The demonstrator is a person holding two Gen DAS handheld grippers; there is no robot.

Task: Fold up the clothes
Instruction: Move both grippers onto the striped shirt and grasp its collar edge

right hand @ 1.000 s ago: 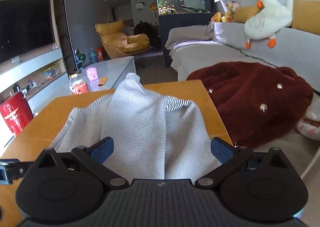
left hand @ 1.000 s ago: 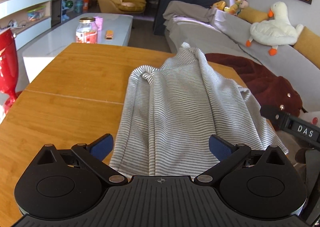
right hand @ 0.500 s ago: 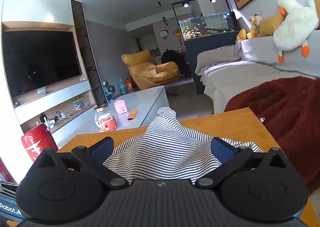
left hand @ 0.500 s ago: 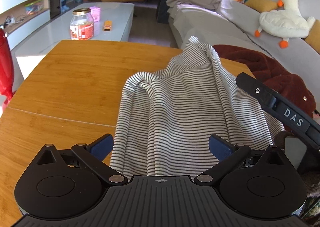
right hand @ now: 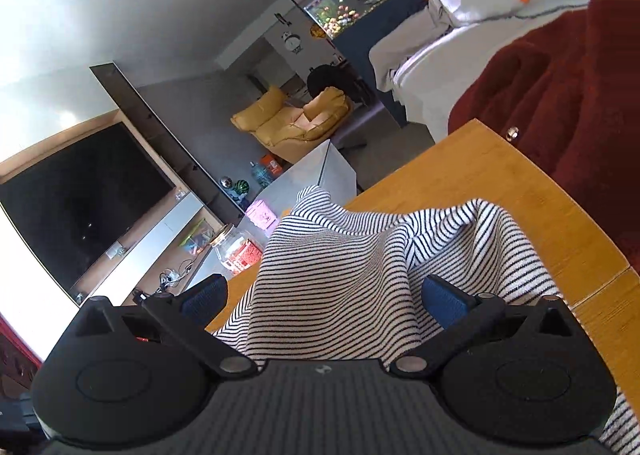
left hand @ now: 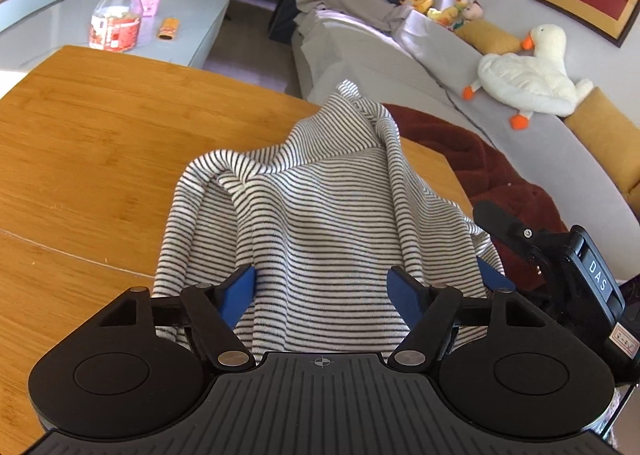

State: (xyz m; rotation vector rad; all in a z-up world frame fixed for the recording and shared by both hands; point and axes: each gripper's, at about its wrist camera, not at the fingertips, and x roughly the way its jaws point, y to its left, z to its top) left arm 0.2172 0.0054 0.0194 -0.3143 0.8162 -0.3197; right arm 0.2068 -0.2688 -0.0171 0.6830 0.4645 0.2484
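A black-and-white striped garment [left hand: 320, 215] lies bunched on the wooden table [left hand: 100, 143]. My left gripper [left hand: 322, 291] is over its near edge, blue fingers apart with cloth between them, not clamped. My right gripper [right hand: 324, 295] is also open, tilted, fingers on either side of a raised fold of the garment [right hand: 352, 263]. The right gripper's body [left hand: 560, 275] shows at the right of the left wrist view, beside the garment's right edge.
A dark red fleece coat [right hand: 560, 95] lies on the grey sofa [left hand: 400, 55] just past the table's right edge. A glass jar [left hand: 116, 23] stands on the white coffee table [left hand: 60, 23] beyond. A white goose plush [left hand: 528, 75] sits on the sofa back.
Both grippers have moved forward over the garment's near edge. The left fingers have narrowed. The right gripper has tilted upward and rolled.
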